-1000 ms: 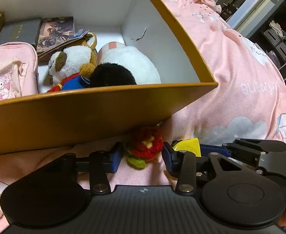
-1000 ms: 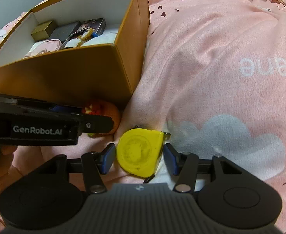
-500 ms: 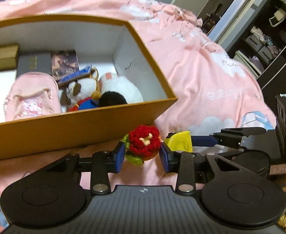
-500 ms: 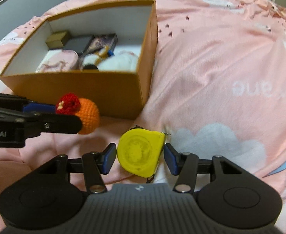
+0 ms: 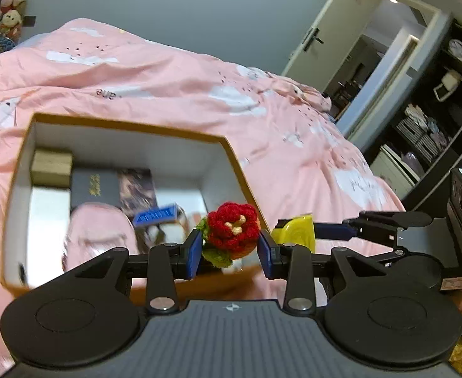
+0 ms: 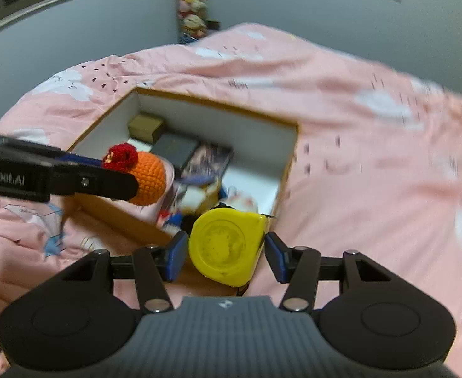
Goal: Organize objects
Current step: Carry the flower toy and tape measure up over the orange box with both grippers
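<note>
My left gripper (image 5: 229, 247) is shut on a crocheted toy (image 5: 232, 233), orange with a red flower and green leaf, and holds it in the air above the near edge of the open orange box (image 5: 231, 148). The toy also shows in the right wrist view (image 6: 147, 178). My right gripper (image 6: 226, 252) is shut on a yellow tape measure (image 6: 228, 244) and holds it up above the box's near right corner (image 6: 286, 163). The tape measure shows in the left wrist view (image 5: 295, 231) to the right of the toy.
The box lies on a pink bedspread (image 5: 294, 145) and holds a tan small box (image 5: 51, 167), a dark book (image 5: 94, 186), a pink pouch (image 5: 101, 236) and plush toys (image 6: 193, 198). Shelves (image 5: 426, 132) and a door stand at the right.
Both grippers have risen from the bedspread with their objects and now hang above the box's near side. The views now look down into the box from higher up.
</note>
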`<state>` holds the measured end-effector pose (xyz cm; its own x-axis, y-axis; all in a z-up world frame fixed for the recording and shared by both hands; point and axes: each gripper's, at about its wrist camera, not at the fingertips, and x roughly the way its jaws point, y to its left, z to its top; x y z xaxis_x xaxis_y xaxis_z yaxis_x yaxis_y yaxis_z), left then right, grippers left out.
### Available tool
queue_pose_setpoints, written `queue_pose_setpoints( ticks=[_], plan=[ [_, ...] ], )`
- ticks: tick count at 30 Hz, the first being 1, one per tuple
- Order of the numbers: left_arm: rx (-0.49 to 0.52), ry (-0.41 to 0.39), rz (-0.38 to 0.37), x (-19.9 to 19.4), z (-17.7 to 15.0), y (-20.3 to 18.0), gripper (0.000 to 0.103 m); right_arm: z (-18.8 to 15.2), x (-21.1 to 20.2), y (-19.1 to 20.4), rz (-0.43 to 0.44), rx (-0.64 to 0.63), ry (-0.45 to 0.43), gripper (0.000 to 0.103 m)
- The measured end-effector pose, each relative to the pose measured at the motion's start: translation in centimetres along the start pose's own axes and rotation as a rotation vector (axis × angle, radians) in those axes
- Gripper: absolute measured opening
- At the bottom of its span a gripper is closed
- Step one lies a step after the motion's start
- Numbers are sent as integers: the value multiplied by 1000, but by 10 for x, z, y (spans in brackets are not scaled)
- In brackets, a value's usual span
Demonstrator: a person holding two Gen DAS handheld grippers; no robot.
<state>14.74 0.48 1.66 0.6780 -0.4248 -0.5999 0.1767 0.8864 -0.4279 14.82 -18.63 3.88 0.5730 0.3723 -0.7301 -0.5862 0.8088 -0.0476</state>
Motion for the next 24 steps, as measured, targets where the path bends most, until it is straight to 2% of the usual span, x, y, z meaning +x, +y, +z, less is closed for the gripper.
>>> queue_pose_setpoints(
  ticks=[4,8,12,20,24],
  plan=[
    [1,17,29,13,27,17,42,30,26,1,16,-85,5,56],
    [-17,49,53,42,49,37,42,60,66,-3,30,-176,28,56],
    [-22,93,68,70,62,52,42,77,111,-6,45,-258,80,56],
    [-69,178,73,115,69,76,42,89,185,-9,46,-431,243,56],
    [-80,204,65,127,70,80,42,86,202,-5,44,-550,296,56]
  ],
)
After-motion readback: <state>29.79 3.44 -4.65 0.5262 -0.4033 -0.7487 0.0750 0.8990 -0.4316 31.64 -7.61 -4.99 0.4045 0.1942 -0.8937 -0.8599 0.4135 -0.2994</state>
